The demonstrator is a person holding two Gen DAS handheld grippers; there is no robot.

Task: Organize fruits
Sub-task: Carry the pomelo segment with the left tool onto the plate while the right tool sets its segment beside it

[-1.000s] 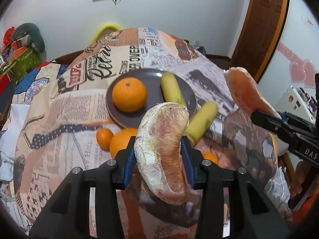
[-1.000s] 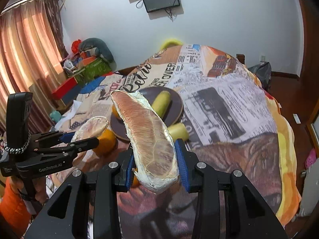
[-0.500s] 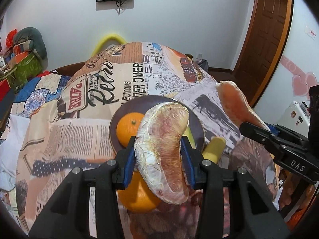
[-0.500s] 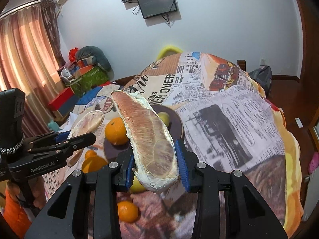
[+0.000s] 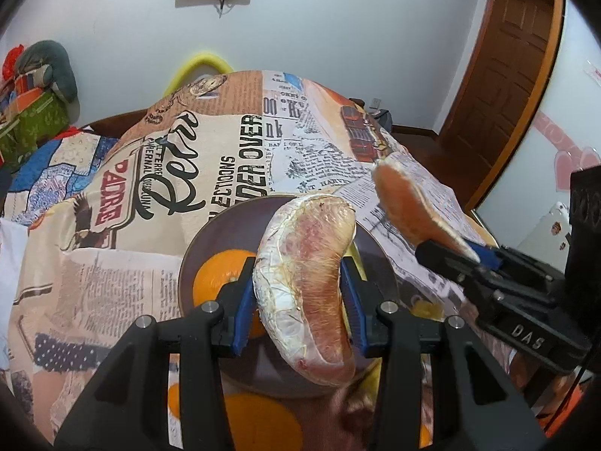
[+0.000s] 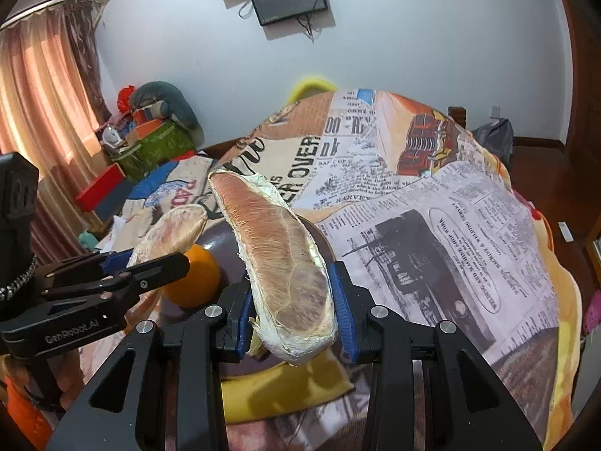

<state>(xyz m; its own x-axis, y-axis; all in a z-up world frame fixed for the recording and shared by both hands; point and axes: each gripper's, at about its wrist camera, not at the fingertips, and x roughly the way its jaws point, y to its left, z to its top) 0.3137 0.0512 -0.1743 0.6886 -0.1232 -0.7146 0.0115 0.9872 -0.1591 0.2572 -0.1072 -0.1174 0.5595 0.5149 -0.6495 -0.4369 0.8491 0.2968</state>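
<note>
Pink pomelo flesh fills both grips. The left gripper (image 5: pixel 300 293) has its blue pads pressed on a curved, pith-covered pomelo wedge (image 5: pixel 308 282), held above the near part of a dark plate (image 5: pixel 225 225). An orange (image 5: pixel 216 274) lies on the plate's left side, partly hidden behind the gripper. The right gripper (image 6: pixel 293 312) is clamped on a longer wedge (image 6: pixel 278 259), its tip pointing far-left over the plate's right edge. Another orange (image 5: pixel 259 424) rests on the newspaper-print cloth (image 5: pixel 225 158) just near of the plate. A yellow fruit (image 6: pixel 285 387) lies under the right gripper.
</note>
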